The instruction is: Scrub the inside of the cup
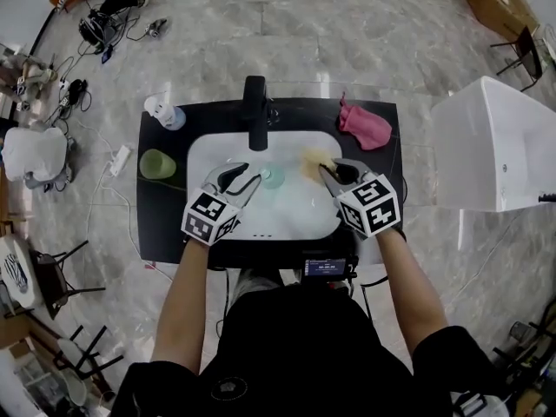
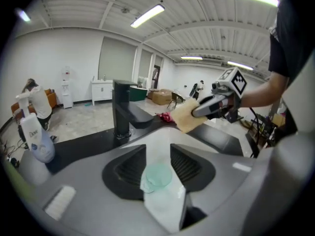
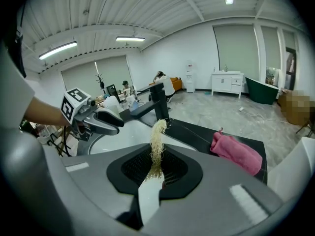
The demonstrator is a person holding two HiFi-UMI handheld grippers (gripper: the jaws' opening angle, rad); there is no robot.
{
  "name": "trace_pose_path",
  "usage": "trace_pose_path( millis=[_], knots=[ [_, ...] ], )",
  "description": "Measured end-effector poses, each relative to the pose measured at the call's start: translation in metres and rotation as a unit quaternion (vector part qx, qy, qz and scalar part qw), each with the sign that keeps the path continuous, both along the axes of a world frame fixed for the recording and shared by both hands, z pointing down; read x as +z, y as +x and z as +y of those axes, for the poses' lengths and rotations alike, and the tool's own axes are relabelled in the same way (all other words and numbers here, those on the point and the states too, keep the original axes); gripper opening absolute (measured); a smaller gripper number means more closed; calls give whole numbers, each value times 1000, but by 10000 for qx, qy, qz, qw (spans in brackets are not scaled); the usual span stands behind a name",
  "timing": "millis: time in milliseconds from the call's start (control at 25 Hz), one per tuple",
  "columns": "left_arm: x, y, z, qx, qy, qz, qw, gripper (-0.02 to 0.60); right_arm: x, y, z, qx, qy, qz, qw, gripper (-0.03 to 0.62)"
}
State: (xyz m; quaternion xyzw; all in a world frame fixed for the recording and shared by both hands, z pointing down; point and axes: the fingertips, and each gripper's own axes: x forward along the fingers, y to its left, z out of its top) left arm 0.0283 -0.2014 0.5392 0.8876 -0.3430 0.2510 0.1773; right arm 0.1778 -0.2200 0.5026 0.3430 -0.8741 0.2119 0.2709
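A small translucent teal cup (image 1: 272,175) lies in the white sink basin (image 1: 217,150), just off the tips of my left gripper (image 1: 239,181). In the left gripper view the cup (image 2: 158,176) shows in the gap between the jaws of that gripper (image 2: 158,150), which stand apart without pressing on it. My right gripper (image 1: 330,172) hovers over the basin's right side, shut on a yellow fibrous sponge (image 1: 311,165). In the right gripper view the sponge (image 3: 157,132) sticks up from the closed jaws of the gripper (image 3: 157,156).
A black faucet (image 1: 255,111) rises at the back of the black counter (image 1: 165,224). A pink cloth (image 1: 365,126) lies at the back right, a green cup (image 1: 158,164) at the left and a white soap bottle (image 1: 165,111) at the back left. A white cabinet (image 1: 495,146) stands to the right.
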Motion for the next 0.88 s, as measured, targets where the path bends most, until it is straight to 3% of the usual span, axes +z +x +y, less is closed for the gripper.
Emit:
trace_pose_path(
  millis=[320,520,600,880],
  knots=[
    [84,20,7,1005,-396,-490,9929,373,34,-22,-4,289,-493,109,9983,44],
    [136,26,23,1705,-539,-1043,9783,390,51,-28,-6,443,-748,193,9960,44],
    [149,29,22,1692,-494,-1124,9779,422,56,-31,-4,450,-823,242,9953,44],
    [185,44,11,1563,-364,-1033,9816,430,71,-34,6,533,-1055,305,9925,44]
  ],
)
